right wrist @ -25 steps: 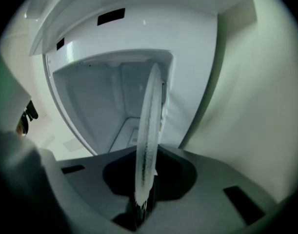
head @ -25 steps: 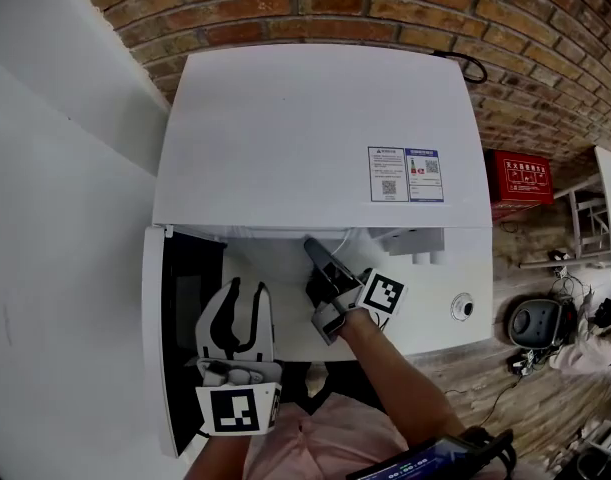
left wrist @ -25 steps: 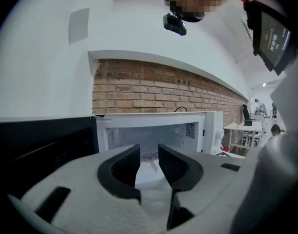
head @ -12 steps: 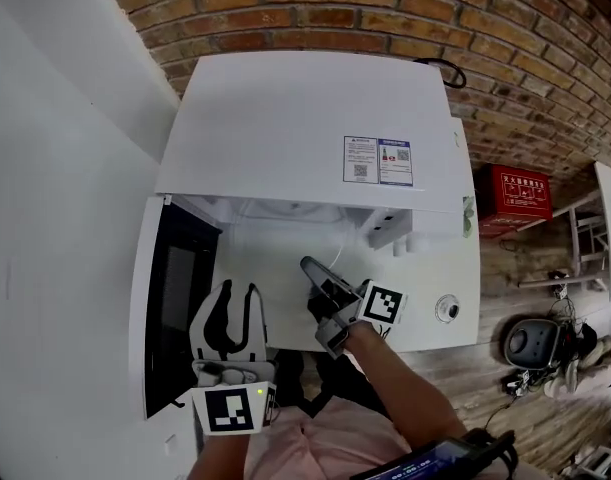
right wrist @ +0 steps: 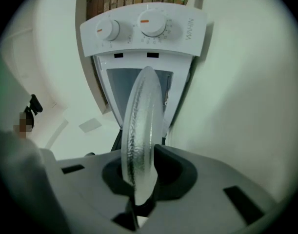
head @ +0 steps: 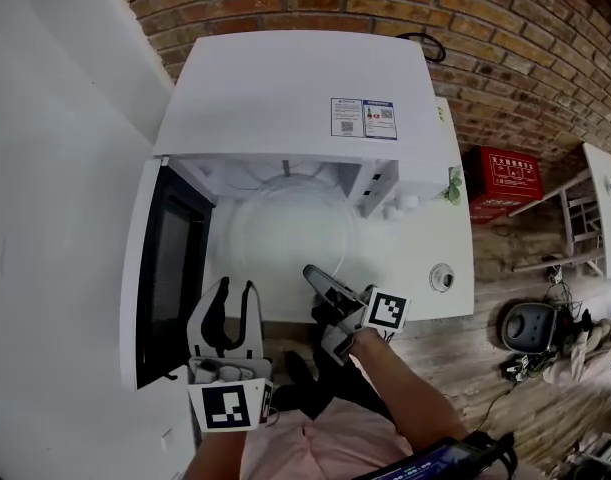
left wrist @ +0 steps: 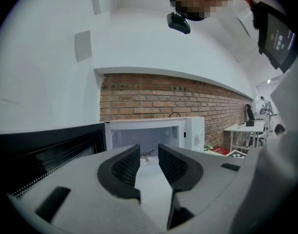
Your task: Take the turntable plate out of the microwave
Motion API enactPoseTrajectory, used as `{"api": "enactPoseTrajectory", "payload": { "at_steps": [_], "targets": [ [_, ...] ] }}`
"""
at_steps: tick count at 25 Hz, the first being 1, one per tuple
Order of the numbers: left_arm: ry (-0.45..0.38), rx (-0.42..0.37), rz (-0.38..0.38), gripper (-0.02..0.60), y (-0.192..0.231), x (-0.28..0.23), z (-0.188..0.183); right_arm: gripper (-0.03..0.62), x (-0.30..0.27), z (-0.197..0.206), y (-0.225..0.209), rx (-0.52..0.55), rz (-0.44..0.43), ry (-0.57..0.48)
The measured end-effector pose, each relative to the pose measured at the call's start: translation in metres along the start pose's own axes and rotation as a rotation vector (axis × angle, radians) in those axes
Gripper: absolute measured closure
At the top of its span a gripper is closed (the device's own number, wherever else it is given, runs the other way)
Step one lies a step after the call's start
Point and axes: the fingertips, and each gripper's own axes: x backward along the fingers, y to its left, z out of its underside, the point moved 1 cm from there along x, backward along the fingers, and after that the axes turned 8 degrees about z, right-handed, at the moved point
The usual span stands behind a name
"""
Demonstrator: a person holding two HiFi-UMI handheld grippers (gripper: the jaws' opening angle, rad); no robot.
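Observation:
The white microwave [head: 285,88] stands against the brick wall with its black door [head: 170,268] swung open to the left. The clear glass turntable plate [head: 285,230] hangs level in front of the cavity mouth, and my right gripper [head: 315,273] is shut on its near rim. In the right gripper view the plate [right wrist: 144,111] runs edge-on between the pads of the right gripper [right wrist: 141,155], with the knob panel [right wrist: 144,30] behind. My left gripper [head: 235,286] stands open and empty beside the door. The left gripper [left wrist: 149,152] faces the lit cavity [left wrist: 139,135].
The microwave sits on a white table [head: 435,248] that also bears a small round object [head: 442,276] and a green plant [head: 451,186]. On the wooden floor to the right are a red box [head: 510,173] and a round grey device [head: 530,326]. A white wall runs along the left.
Both grippers have drawn back from the microwave toward me. The plate has come out of the cavity with the right gripper. The left gripper stays open.

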Motion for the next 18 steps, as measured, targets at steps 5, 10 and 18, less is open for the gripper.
{"api": "enactPoseTrajectory", "payload": {
  "at_steps": [5,10,18],
  "targets": [
    [-0.005,0.01,0.038,0.463,-0.017,0.024,0.007,0.551,0.031,0.028,-0.007,-0.012,0.038,-0.019],
    [-0.002,0.004,0.069,0.462,-0.029,0.034,0.009,0.551,0.048,0.038,-0.023,0.007,0.089,-0.024],
    [0.0,0.005,0.073,0.463,-0.031,0.027,0.01,0.551,0.053,0.031,-0.05,-0.133,0.256,-0.008]
  ]
}}
